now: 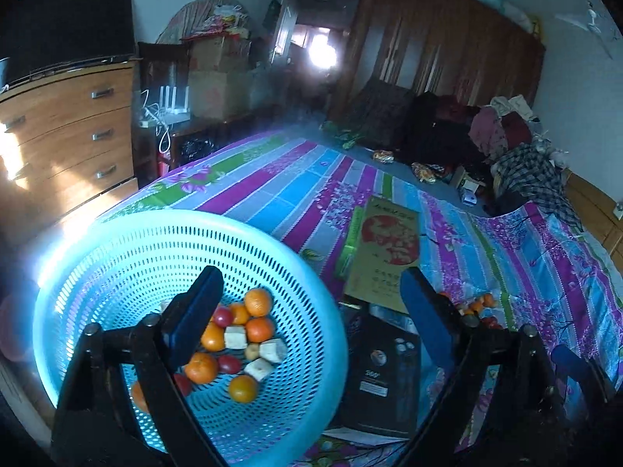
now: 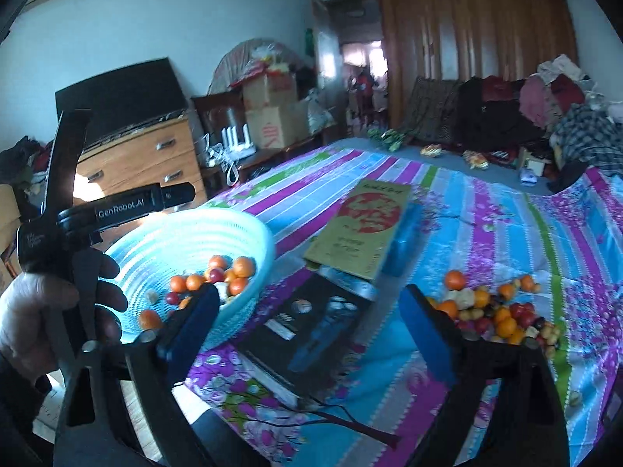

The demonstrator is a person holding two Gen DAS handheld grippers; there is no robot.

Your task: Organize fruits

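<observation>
A light blue perforated basket (image 1: 187, 222) sits at the near left corner of the bed and holds oranges, small red fruits and pale chunks (image 1: 241, 334). My left gripper (image 1: 311, 286) hangs over the basket's right rim, open, with nothing between its blue pads (image 1: 194, 319). In the right wrist view the basket (image 2: 241, 229) lies to the left, and a loose fruit pile (image 2: 494, 311) lies on the striped sheet to the right. My right gripper (image 2: 309, 295) is open and empty above a black box, between basket and pile. A hand (image 2: 35, 311) holds the left gripper's handle at the left edge.
A black box (image 2: 311, 323) and a tan box with a red circle (image 2: 366, 225) lie between basket and pile. The striped floral sheet (image 2: 506, 214) covers the bed. Clothes (image 2: 545, 116) heap at its far end. A wooden dresser (image 1: 78, 136) stands left of the bed.
</observation>
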